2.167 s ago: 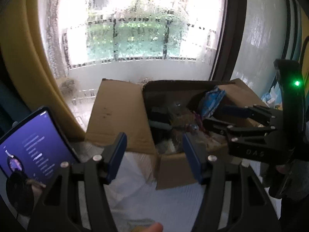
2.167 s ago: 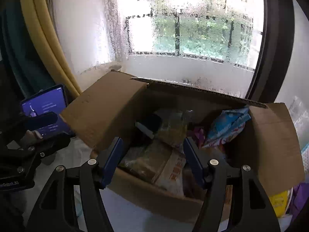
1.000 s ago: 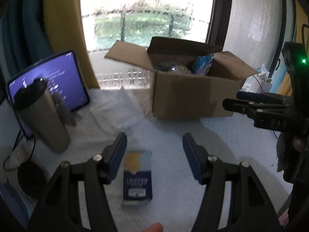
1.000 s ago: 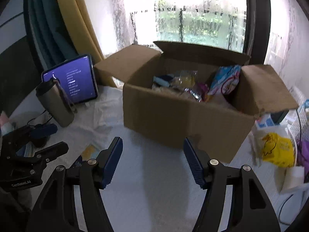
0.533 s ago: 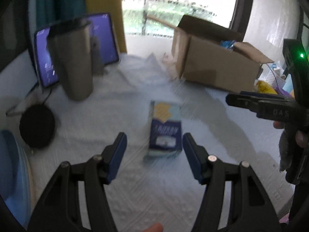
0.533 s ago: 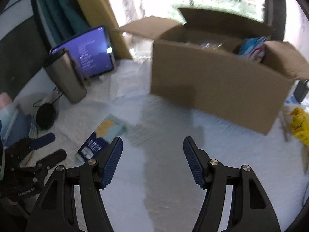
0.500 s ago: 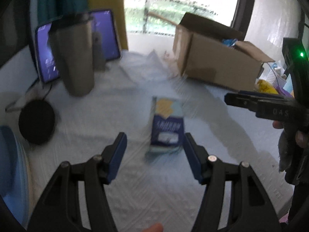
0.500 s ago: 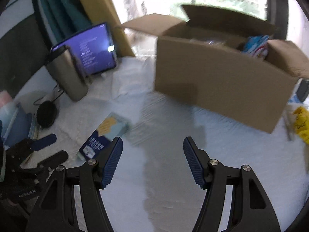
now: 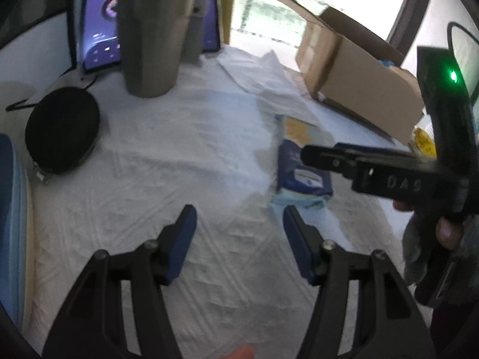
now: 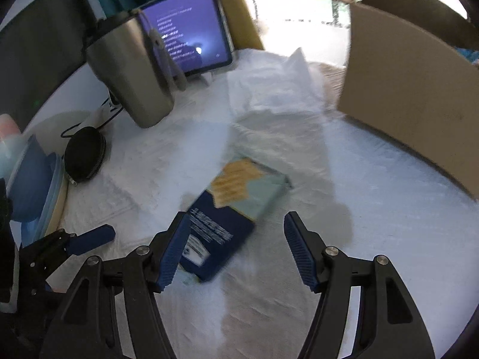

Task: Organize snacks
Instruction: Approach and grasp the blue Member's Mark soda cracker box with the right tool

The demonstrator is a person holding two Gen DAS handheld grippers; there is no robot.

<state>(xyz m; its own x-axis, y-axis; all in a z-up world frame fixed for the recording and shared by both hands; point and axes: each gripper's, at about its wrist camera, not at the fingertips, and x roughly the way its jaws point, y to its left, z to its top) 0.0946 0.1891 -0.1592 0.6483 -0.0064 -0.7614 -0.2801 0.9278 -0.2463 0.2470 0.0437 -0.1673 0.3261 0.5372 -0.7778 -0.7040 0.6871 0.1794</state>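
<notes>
A dark blue and pale teal snack box (image 10: pixel 236 209) lies flat on the white cloth; it also shows in the left wrist view (image 9: pixel 302 167). My right gripper (image 10: pixel 236 242) is open and empty, hovering just above the box's near end. My left gripper (image 9: pixel 239 233) is open and empty over bare cloth, left of the box. The right gripper's fingers (image 9: pixel 344 155) cross in front of the box in the left wrist view. An open cardboard box (image 10: pixel 413 95) with snacks inside stands at the right; it also shows in the left wrist view (image 9: pixel 356 71).
A steel tumbler (image 10: pixel 131 71) and a lit tablet (image 10: pixel 191 30) stand at the back left. A round black pouch (image 10: pixel 85 155) and a blue object (image 10: pixel 27 185) lie at the left edge. A yellow packet (image 9: pixel 425 143) lies beside the cardboard box.
Both grippers have pulled back from the cardboard box and swung left and down toward the cloth. The right gripper now hangs over the snack box, and the left sits further left.
</notes>
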